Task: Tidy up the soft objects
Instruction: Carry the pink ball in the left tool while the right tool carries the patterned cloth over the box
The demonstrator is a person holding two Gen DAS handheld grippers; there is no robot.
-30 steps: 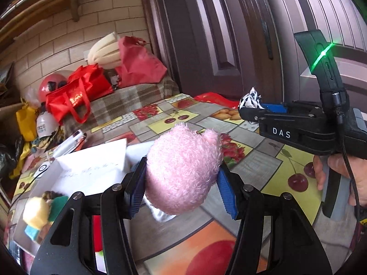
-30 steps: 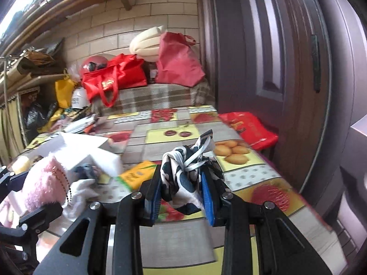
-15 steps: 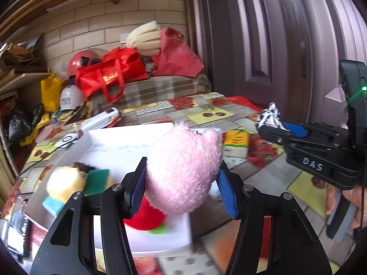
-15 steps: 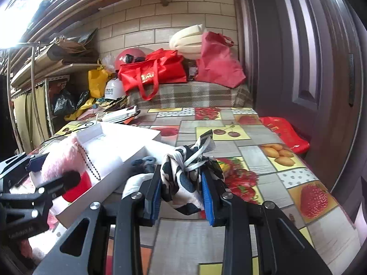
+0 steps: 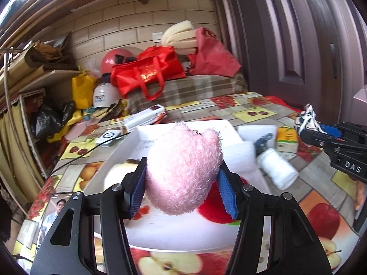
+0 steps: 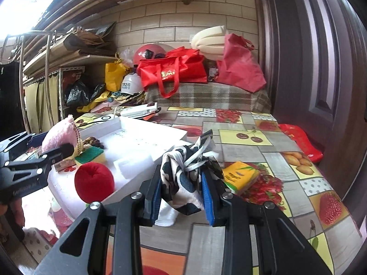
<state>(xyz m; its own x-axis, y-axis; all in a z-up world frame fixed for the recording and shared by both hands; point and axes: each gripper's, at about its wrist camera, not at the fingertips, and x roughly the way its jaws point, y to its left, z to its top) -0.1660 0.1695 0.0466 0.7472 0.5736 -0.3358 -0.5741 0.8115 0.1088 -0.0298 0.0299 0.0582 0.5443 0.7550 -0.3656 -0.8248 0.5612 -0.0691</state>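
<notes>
Red plush apple (image 6: 94,181) clear only via R cam, maybe half-hidden L.

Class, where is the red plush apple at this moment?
In the right wrist view, the red plush apple sits at the near end of the white tray, left of the right gripper and just in front of the green-and-yellow sponge.

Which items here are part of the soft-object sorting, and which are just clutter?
Job:
pink plush, held by left gripper
cow-print cloth, held by right gripper
white tray
red plush apple
green-yellow sponge

Lying about:
tissue pack
red tote bag
white helmet
</notes>
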